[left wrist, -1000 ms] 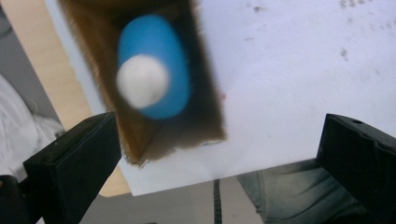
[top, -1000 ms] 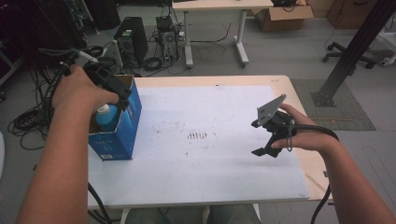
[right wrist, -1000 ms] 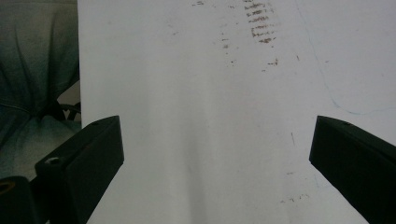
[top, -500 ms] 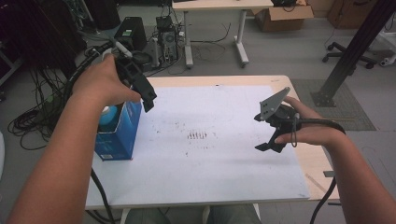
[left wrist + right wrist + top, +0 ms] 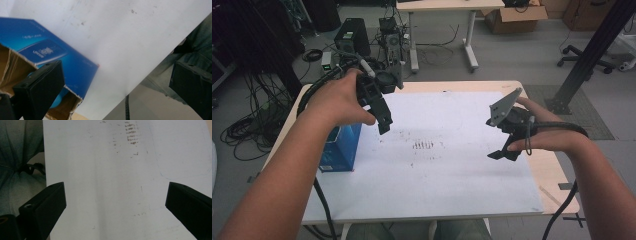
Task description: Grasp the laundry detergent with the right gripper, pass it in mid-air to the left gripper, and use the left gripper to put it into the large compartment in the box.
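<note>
Cardboard of the open blue box [image 5: 341,150] looks light, torn-edged, crushable; grip a wall near the rim. Left gripper [image 5: 383,122] and right gripper [image 5: 503,152] jaws gape wide, empty.

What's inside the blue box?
In the blue box, a light-blue rounded object lies against bare cardboard walls. The left tool's near jaw covers most of it, so what it is stays unclear.

Left gripper [image 5: 381,107] is raised, tilted downward, jaws wide apart and empty. Right gripper [image 5: 503,145] hovers lower, jaws spread wide and empty. Both forearms reach in from below.
</note>
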Motion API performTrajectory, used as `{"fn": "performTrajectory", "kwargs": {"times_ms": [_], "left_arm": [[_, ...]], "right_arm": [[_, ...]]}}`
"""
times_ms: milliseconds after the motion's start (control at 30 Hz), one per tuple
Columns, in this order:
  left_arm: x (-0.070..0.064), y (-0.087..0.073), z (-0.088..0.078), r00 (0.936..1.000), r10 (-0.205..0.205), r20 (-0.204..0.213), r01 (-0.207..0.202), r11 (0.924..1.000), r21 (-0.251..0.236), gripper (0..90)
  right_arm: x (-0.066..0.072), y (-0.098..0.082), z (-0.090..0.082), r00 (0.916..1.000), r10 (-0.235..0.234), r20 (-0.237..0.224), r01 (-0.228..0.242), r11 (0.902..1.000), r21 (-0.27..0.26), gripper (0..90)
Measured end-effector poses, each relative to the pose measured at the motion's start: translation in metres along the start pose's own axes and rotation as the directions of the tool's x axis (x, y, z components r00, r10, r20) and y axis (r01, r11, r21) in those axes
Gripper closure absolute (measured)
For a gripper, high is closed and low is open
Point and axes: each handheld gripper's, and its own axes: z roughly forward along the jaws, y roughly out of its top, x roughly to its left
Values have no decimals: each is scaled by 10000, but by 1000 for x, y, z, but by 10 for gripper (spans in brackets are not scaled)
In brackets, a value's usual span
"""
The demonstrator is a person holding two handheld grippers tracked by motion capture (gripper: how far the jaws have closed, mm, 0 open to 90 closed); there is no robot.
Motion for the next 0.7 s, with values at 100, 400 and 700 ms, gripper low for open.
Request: {"fn": "performTrajectory", "kwargs": {"times_ms": [100,400,700], "left_arm": [[-8,4,2,9968,799,-53,-800,9967,-144,2],[-23,12,9,9723,2336,-37,-2337,9723,-4,2],[-29,23,18,9434,3316,-14,-3316,9434,-36,2]], "right_arm": [[1,4,-3,9999,-75,-96,77,9998,178,34],[-3,16,-3,9994,-244,-252,262,9971,711,34],[-12,24,0,9990,-244,-386,288,9924,1199,35]]}}
